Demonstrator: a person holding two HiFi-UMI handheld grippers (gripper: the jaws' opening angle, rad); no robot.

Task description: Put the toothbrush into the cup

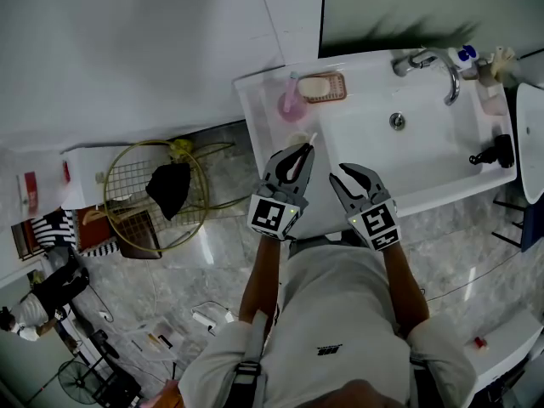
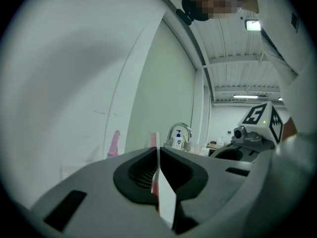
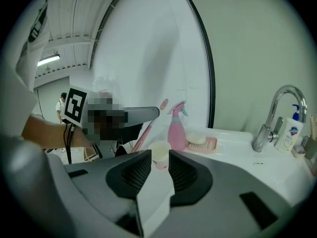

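One spray bottle [image 3: 177, 128] stands behind the cup [image 3: 160, 154]; left tool [image 1: 294, 158] grips toothbrush [image 2: 156, 148].

White T-shirt [image 1: 340, 300], small dark logo [image 1: 327, 348]

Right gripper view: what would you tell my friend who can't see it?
The left gripper holds a pink toothbrush tilted close to a small cup on a white sink, seen past the right gripper's open, empty jaws. A pink spray bottle and tap stand behind.
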